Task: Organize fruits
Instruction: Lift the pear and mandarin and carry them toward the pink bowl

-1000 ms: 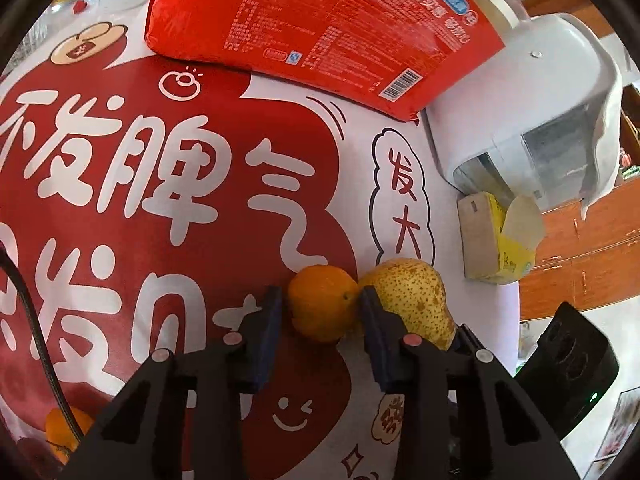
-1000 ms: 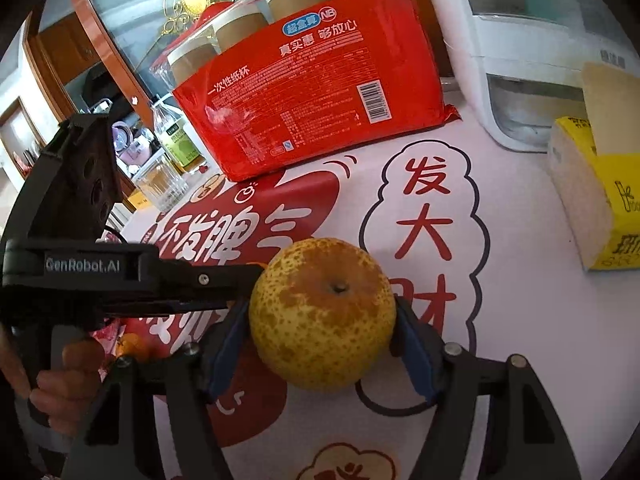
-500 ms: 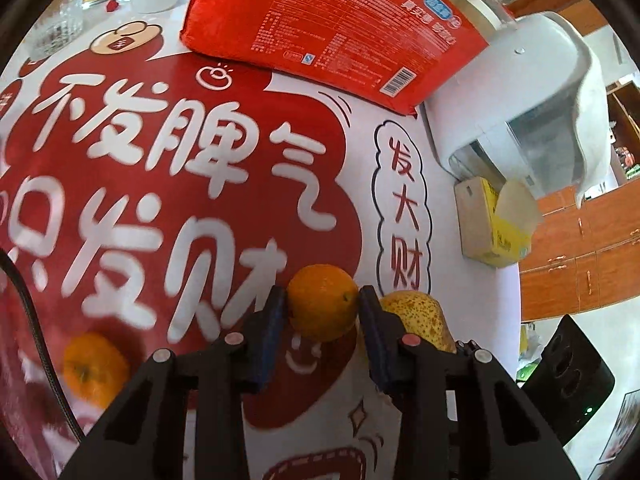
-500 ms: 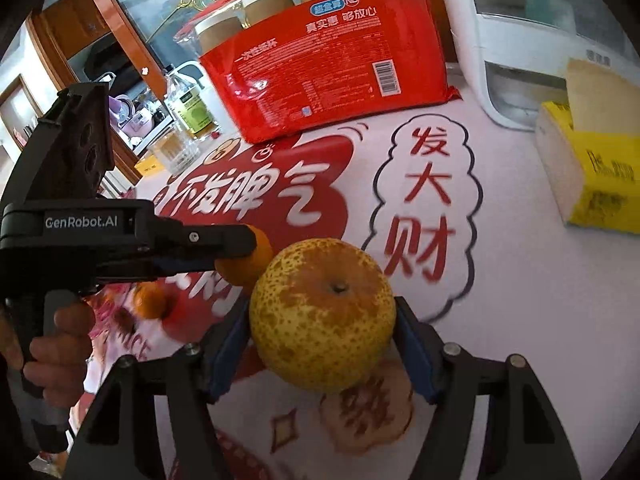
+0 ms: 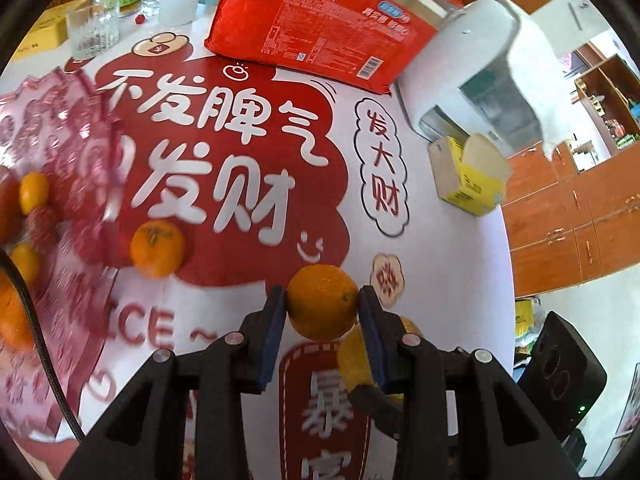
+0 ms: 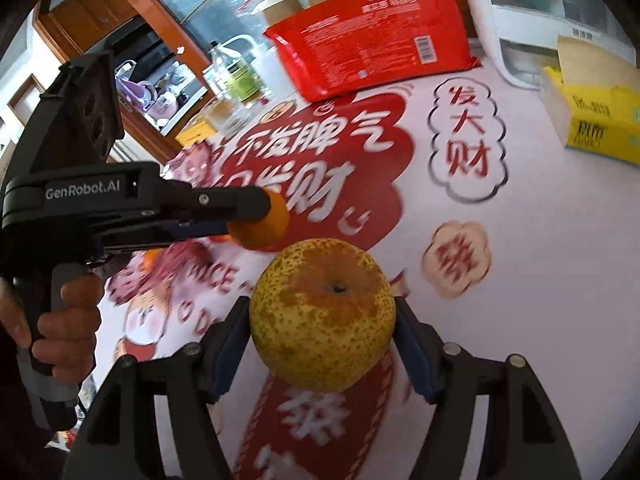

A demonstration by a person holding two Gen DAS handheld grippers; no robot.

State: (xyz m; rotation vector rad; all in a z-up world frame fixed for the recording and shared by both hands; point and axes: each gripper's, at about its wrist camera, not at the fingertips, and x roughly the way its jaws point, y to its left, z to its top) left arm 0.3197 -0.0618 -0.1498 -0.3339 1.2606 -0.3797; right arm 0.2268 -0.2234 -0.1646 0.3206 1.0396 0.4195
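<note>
My left gripper point(image 5: 322, 307) is shut on an orange mandarin point(image 5: 322, 301) and holds it above the red-and-white tablecloth. My right gripper point(image 6: 322, 322) is shut on a speckled yellow pear point(image 6: 322, 314), also off the table. The pear shows partly in the left wrist view point(image 5: 354, 356), just right of and below the mandarin. The left gripper with its mandarin point(image 6: 262, 222) shows in the right wrist view, up and left of the pear. A loose mandarin point(image 5: 157, 247) lies on the cloth beside a pink plastic bag point(image 5: 60, 160) that holds several small mandarins.
A red pack of paper cups point(image 5: 316, 28) lies at the back. A white appliance point(image 5: 476, 64) and a yellow tissue box point(image 5: 468, 176) stand at the right. A glass point(image 5: 90, 26) and bottles stand at the back left. The table edge runs along the right.
Both grippers have lifted and pulled back toward the near side with their fruit. The pink bag and a loose mandarin have come into the left wrist view.
</note>
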